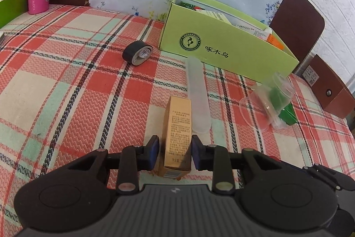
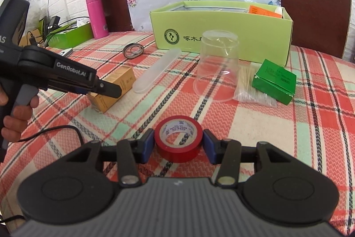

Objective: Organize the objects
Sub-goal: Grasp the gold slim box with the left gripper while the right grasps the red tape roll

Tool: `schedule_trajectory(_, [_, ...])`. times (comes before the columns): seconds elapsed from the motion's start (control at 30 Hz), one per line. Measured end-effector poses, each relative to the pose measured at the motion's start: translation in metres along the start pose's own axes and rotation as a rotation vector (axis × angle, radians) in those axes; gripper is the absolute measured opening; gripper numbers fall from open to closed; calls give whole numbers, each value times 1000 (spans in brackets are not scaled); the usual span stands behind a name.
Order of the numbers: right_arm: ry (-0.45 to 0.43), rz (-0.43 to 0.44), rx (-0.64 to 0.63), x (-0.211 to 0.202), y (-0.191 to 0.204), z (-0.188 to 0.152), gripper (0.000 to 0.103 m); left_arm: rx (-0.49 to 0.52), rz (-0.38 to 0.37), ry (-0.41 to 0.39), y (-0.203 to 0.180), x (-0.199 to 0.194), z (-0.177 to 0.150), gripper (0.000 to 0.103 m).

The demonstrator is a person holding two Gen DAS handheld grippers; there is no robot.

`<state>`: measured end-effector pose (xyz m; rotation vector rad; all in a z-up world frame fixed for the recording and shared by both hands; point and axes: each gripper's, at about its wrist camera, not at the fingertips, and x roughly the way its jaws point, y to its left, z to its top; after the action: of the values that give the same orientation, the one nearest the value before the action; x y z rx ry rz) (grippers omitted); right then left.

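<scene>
The left gripper (image 1: 175, 142) sits low over the gold box (image 1: 177, 126). Its jaws are a little apart, one on each long side of the box. A thin gap seems to show on both sides, so they do not squeeze it. The box lies flat on the worktop (image 1: 66, 81). It is long, stiff card with sharp corners and flat sides, so the pads should grip it well.

The right gripper (image 2: 178, 139) is clamped on the red tape (image 2: 177, 153). Its blue pads touch both sides of the roll, which lies flat on the worktop. The roll is round and smooth, so it must be held across its middle or it could slip out.

The big green box (image 2: 221, 23) stands open at the back, with packets already in it. It looks like the place where things go.

Other things wait in front of it:
- A clear plastic cup (image 2: 216, 63) stands upside down, so it cannot roll.
- A cloudy plastic case (image 2: 155, 69) lies just beside the gold box.
- A bag of toothpicks (image 2: 248, 86) touches a small green box (image 2: 275, 83).
- A black tape (image 1: 137, 52) rests tilted on its edge.

The checked cloth is bumpy and soft, so things stay put.
</scene>
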<state>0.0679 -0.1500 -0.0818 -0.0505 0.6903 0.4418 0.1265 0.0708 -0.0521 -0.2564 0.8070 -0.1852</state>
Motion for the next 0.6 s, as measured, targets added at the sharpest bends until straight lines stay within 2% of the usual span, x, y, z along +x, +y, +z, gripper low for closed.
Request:
schedule_trajectory(0.27, [11,-3,-9,1,1,2,46,-1,-13,1,-1,3,2,29])
schedule_trajectory(0.37, [13,1,-8,1,1,5,46,-3,-26,-11,-1,-1,3,25])
schedule_trajectory(0.6, [-14,13,-16,-1,4,16,46,8,-73,-53,-6,-14,10,24])
